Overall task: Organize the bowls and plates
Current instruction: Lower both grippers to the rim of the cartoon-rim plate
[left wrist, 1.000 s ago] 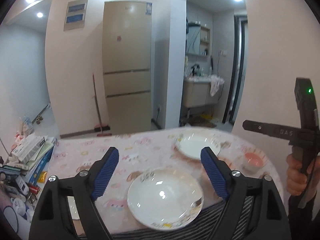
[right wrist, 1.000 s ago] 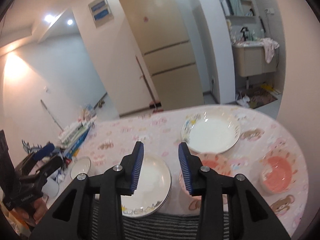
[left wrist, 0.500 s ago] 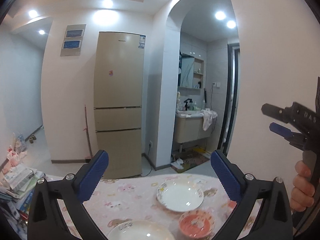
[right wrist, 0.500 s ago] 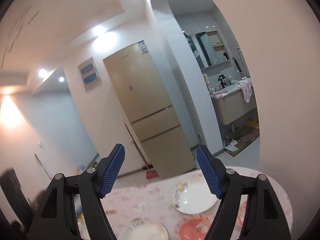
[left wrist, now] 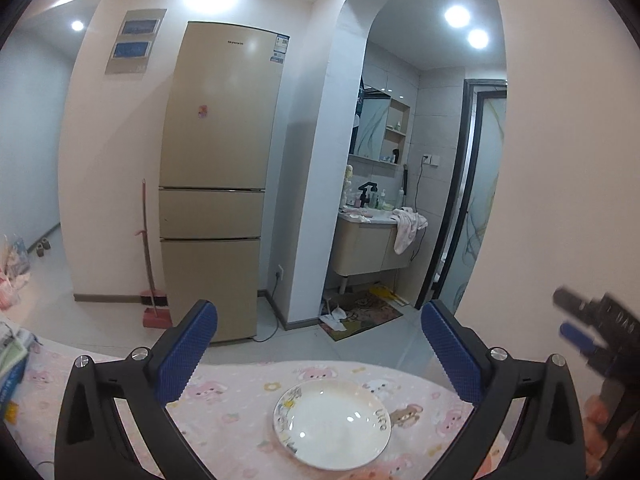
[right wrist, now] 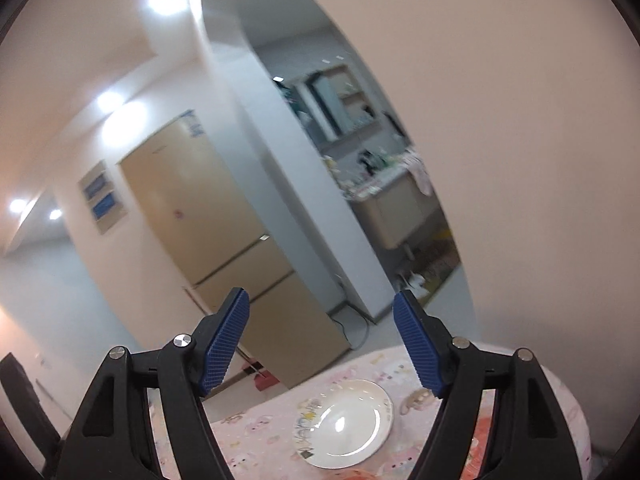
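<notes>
A: Left wrist view, item one: refrigerator (left wrist: 216,184), tall, beige, three doors, standing against the far wall.
B: Logged. Beside it?
A: Red broom (left wrist: 149,276) leaning on the wall to its left; arched opening to its right, with a washbasin cabinet (left wrist: 368,248) inside and a pale towel (left wrist: 408,228) hanging over its edge.
B: Next largest.
A: Worktop (left wrist: 232,408), round, covered with a pink cartoon-print cloth, across the bottom of the frame.
B: Task items on it?
A: One white plate (left wrist: 332,424), shallow, printed rim, lying flat on the worktop toward its far edge. It also shows in the right wrist view (right wrist: 344,424). An orange-pink patch sits at the bottom edge of that view; too cropped to identify.
B: Hand-held grippers?
A: Left hand-held gripper (left wrist: 320,356): jaws spread wide, having just been opening, nothing between the blue pads, above the plate and clear of it. Right hand-held gripper (right wrist: 320,348): jaws well apart, also just been opening, nothing between them. It appears at the right edge of the left wrist view (left wrist: 588,332), blurred, with fingers (left wrist: 596,416) of a person wrapped round its handle.
B: Smallest?
A: Pink sticker (left wrist: 203,111) on the refrigerator's upper door.
</notes>
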